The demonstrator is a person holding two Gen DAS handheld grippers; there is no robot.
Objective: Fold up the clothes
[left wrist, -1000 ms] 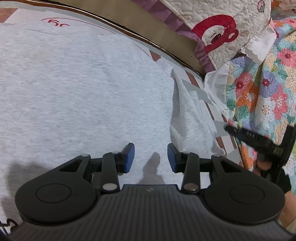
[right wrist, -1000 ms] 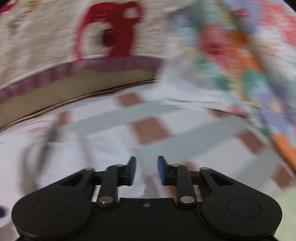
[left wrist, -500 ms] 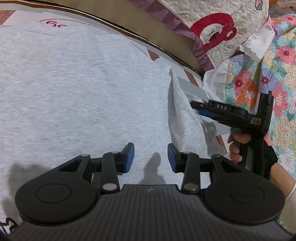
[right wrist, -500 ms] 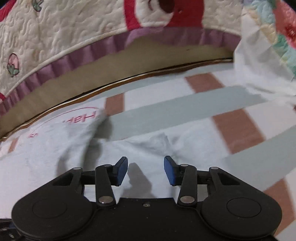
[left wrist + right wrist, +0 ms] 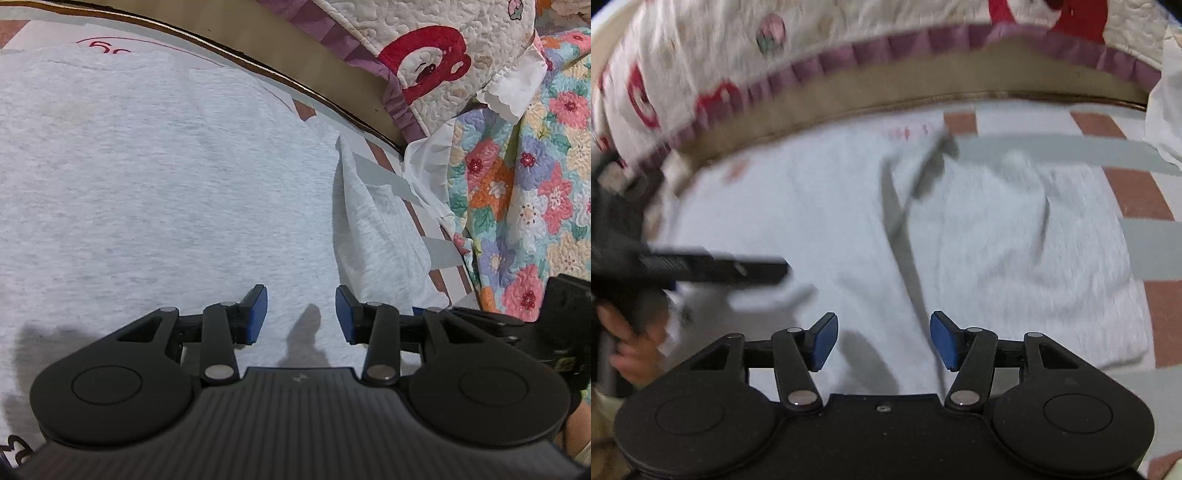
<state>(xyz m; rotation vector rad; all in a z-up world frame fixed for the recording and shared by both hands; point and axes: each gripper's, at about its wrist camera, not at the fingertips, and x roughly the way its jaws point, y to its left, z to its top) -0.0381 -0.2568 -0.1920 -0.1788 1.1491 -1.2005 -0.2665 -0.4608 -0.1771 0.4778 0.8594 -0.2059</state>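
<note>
A light grey heathered garment (image 5: 147, 192) lies spread flat on a striped bed sheet (image 5: 384, 177); its sleeve (image 5: 384, 236) lies out to the right past a fold line. My left gripper (image 5: 301, 310) hovers low over the garment's body, open, with nothing between its blue pads. In the right wrist view the same garment (image 5: 1015, 251) fills the middle, with a crease running down its centre. My right gripper (image 5: 882, 338) is open just above that crease, empty. The left gripper's dark body (image 5: 701, 266) and a hand (image 5: 635, 354) show at the left edge.
A quilted cream blanket with red motifs and purple trim (image 5: 424, 48) lies along the far side above a tan band (image 5: 295, 62). A floral quilt (image 5: 524, 192) is heaped at the right. The right gripper's black body (image 5: 546, 317) sits just right of my left one.
The right gripper swung from the sleeve's far end back toward the near side, beside the left gripper, and its fingers opened wider. The left gripper stayed still and open.
</note>
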